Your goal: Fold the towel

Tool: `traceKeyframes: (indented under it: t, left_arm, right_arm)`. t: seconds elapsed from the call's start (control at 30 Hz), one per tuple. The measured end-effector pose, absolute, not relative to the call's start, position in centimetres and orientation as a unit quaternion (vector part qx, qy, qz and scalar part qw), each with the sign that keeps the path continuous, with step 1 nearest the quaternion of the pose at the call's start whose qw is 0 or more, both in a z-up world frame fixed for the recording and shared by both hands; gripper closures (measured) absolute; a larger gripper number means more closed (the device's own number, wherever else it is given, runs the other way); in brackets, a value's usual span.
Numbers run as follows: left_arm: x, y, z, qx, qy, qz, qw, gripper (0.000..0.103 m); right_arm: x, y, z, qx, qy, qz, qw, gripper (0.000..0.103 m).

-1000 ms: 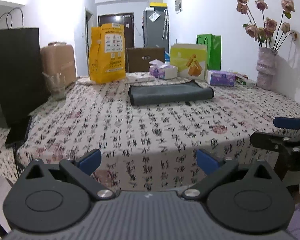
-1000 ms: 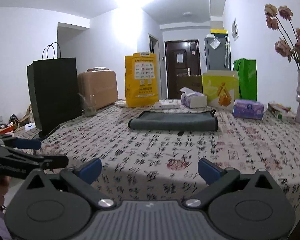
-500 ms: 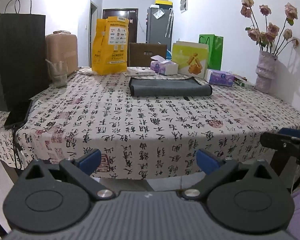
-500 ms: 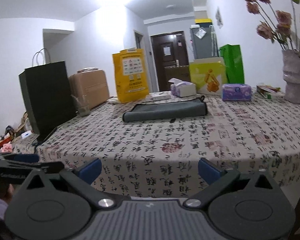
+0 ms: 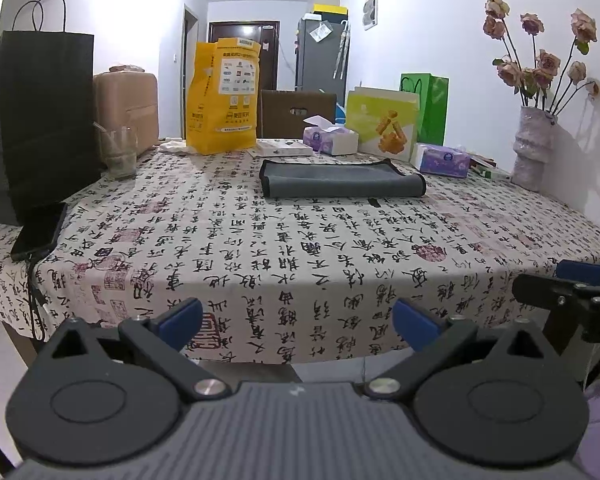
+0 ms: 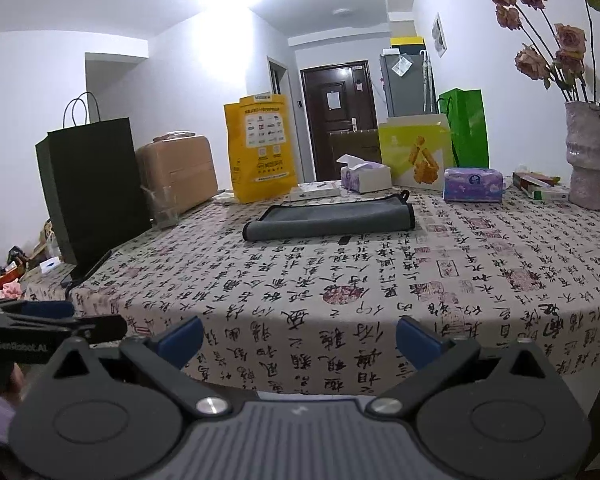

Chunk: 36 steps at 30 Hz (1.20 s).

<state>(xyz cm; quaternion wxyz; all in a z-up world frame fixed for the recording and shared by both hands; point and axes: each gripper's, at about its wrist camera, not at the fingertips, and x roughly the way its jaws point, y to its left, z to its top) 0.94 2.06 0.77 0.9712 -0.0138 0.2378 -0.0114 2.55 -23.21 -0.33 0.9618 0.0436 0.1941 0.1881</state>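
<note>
Pulled back from the table (image 5: 260, 240) compared with a second ago: then hovering over the patterned cloth, now below and in front of its near edge, with the hanging cloth border filling the space between the pads. Same grey towel (image 5: 342, 182), already folded into a long flat strip, unmoved on the far half of the table, in front of the yellow bag (image 5: 223, 96).

Legible writing: "GenRobot.AI" in pale letters on the left gripper's body (image 6: 20, 346), seen at the left edge of the right wrist view. Calligraphy characters and red seal stamps printed all over the tablecloth; logos on the yellow bag too small to read. Purple tissue packs (image 5: 444, 160) beside a green-yellow gift bag (image 5: 382, 124) picturing pastries, print too small to read.

Left gripper (image 5: 296, 318) spread wide, blue pads (image 5: 180, 316) far apart, holding nothing. Right gripper (image 6: 298, 334) likewise spread wide and empty, also visible at the right edge of the left wrist view (image 5: 572, 284). Towel (image 6: 330, 220) well apart from both, straight ahead across the table, slightly right of centre for the left gripper and about centred for the right. Black paper bag (image 6: 92, 184) and vase of dried roses (image 5: 534, 148) at the table's sides.
</note>
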Motion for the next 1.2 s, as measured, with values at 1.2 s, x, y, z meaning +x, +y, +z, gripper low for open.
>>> traceKeyframes:
  t: [1.2]
  left_arm:
    - [1.03, 2.13, 0.78, -0.013, 0.24, -0.008, 0.971, 0.0]
  right_arm:
    - [2.61, -23.25, -0.27, 0.041, 0.191, 0.186, 0.963, 0.0]
